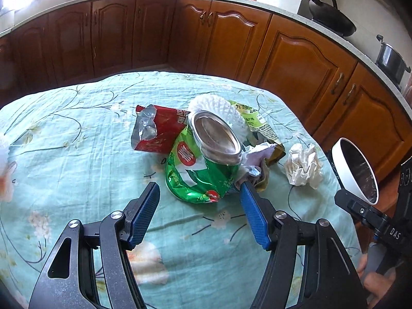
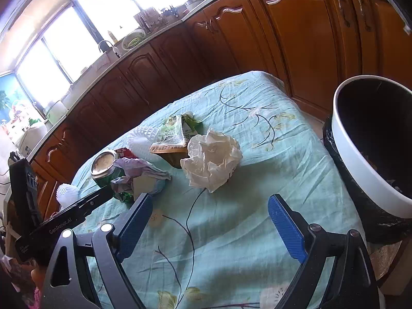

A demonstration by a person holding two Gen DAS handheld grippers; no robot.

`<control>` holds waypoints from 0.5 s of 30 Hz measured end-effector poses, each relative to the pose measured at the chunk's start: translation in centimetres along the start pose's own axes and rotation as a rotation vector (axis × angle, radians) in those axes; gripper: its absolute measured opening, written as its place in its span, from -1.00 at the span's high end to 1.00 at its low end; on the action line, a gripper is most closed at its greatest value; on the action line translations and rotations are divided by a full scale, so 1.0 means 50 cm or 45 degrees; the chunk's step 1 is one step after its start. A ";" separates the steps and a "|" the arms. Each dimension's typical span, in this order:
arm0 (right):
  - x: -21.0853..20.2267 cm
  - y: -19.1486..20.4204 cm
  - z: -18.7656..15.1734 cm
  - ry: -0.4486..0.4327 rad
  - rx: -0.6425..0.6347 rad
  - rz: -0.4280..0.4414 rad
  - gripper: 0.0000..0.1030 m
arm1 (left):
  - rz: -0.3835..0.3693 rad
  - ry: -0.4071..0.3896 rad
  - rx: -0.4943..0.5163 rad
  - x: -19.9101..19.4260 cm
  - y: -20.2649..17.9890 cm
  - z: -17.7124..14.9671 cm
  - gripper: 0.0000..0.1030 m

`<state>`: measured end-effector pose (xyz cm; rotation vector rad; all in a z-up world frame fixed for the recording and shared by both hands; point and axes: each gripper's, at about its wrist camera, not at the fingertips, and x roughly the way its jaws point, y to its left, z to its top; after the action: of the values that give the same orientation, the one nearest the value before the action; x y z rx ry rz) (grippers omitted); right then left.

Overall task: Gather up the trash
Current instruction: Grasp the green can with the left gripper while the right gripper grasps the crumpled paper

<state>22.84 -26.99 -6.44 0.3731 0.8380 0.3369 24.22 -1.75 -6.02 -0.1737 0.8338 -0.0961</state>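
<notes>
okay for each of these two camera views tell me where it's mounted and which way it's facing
Left wrist: on the left gripper, angled down at the crushed green can; its open fingers and the right gripper show.
Right wrist: on the right gripper, angled down toward the crumpled white paper; its open fingers and the left gripper show.
Shared: can, paper, white bin, tablecloth.

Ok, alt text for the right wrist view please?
Open right gripper hovers over a floral turquoise tablecloth, aimed at a crumpled white paper ball. Beyond lie a crushed green can and wrappers; a white-rimmed trash bin stands right.
</notes>
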 end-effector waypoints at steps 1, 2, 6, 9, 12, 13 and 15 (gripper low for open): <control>0.008 -0.001 0.004 0.005 0.002 0.001 -0.79 | 0.003 0.003 0.005 0.005 0.000 0.002 -0.27; 0.017 -0.001 0.009 0.009 0.004 0.002 -0.79 | 0.005 0.005 0.008 0.010 -0.001 0.003 -0.27; 0.039 0.000 0.030 0.005 0.000 -0.009 -0.79 | 0.013 0.007 0.013 0.023 0.006 0.006 -0.23; 0.057 -0.001 0.046 -0.001 -0.004 -0.020 -0.78 | -0.001 -0.004 0.002 0.023 0.013 0.015 0.13; 0.077 -0.002 0.055 0.016 -0.012 -0.030 -0.45 | -0.018 -0.002 -0.008 0.025 0.022 0.020 0.57; 0.084 -0.002 0.056 0.028 -0.015 -0.038 -0.29 | -0.022 0.000 -0.011 0.025 0.025 0.020 0.68; 0.086 -0.001 0.052 0.030 -0.025 -0.055 0.00 | -0.021 -0.007 -0.017 0.021 0.029 0.018 0.75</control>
<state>27.53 -25.65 -7.65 0.3327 0.8641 0.3097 25.63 -0.39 -6.48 -0.1930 0.8281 -0.1054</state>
